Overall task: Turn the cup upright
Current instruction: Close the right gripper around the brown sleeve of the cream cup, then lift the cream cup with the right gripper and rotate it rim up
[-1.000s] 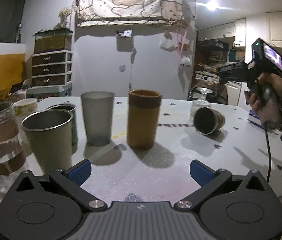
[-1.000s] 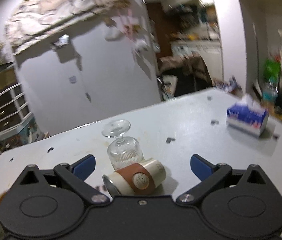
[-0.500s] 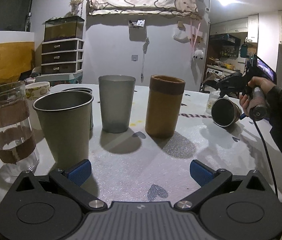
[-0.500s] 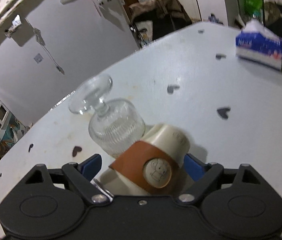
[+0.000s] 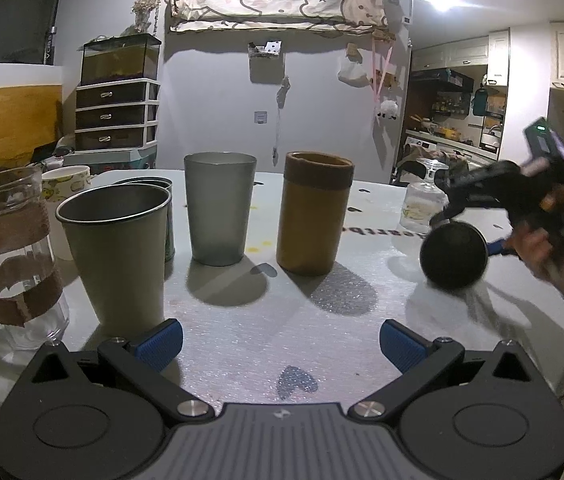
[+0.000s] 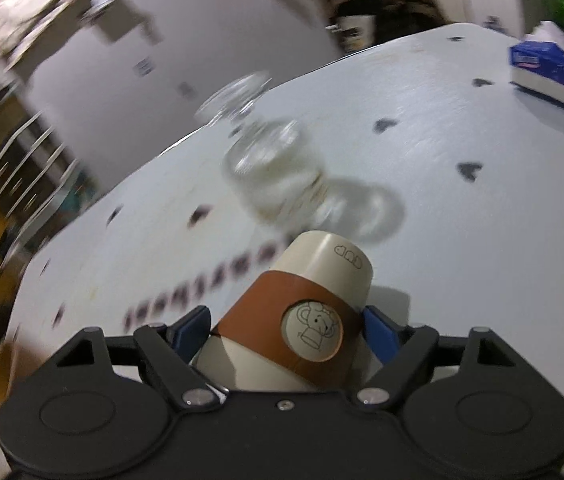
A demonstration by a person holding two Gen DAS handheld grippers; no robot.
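Note:
The cup (image 6: pixel 302 320) is cream with a brown sleeve and a round cartoon badge. My right gripper (image 6: pixel 286 330) is shut on it across the sleeve, its base pointing away and up. In the left wrist view the same cup (image 5: pixel 454 254) shows its dark mouth at the right, held by the right gripper (image 5: pixel 478 228) in a hand, tilted just above the white table (image 5: pixel 282 340). My left gripper (image 5: pixel 279 342) is open and empty, low over the table's near side.
Upright on the table: a steel cup (image 5: pixel 115 256), a grey tumbler (image 5: pixel 219 208), a tan cup (image 5: pixel 314 212), a sleeved glass (image 5: pixel 9 252). An upside-down stemmed glass (image 6: pixel 269 160) stands just beyond the held cup. A tissue box (image 6: pixel 554 72) lies far right.
My right gripper has closed on the lying cup and started tilting it up off the table. The left gripper has shifted slightly and stayed open.

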